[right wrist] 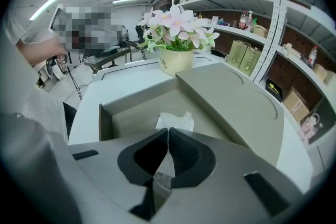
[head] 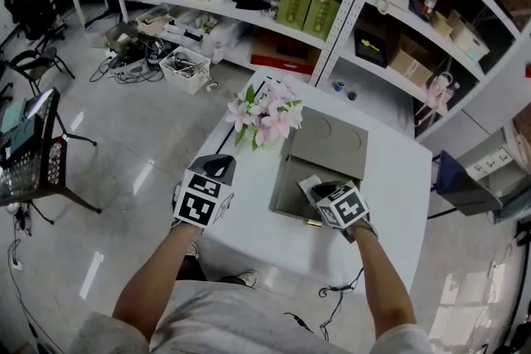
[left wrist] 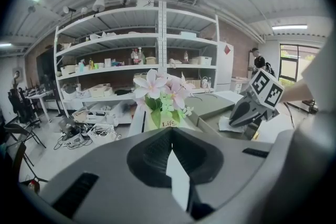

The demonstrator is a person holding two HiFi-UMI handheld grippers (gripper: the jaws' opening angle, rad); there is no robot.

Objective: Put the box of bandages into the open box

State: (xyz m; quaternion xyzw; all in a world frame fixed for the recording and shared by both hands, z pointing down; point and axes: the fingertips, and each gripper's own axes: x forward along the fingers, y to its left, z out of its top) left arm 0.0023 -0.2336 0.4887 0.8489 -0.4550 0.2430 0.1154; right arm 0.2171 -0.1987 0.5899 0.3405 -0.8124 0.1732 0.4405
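The open grey box [head: 280,193] lies on the white table [head: 390,203], its lid [head: 332,143] resting across the far side. My right gripper [head: 319,188] hangs over the box's inside, shut on a white plastic-wrapped box of bandages [head: 309,181]. In the right gripper view the bandage box [right wrist: 175,121] sticks out past the closed gripper [right wrist: 168,130], low over the box floor [right wrist: 131,118]. My left gripper [head: 218,166] is shut and holds nothing, at the table's left edge. In the left gripper view the closed left gripper [left wrist: 170,131] points at the flowers, with the right gripper [left wrist: 239,116] to the right.
A pot of pink flowers [head: 265,113] stands at the table's far left corner, beside the box. Shelves [head: 332,4] with boxes and bottles run behind the table. Cables and baskets [head: 158,62] lie on the floor to the left. A chair [head: 37,153] stands further left.
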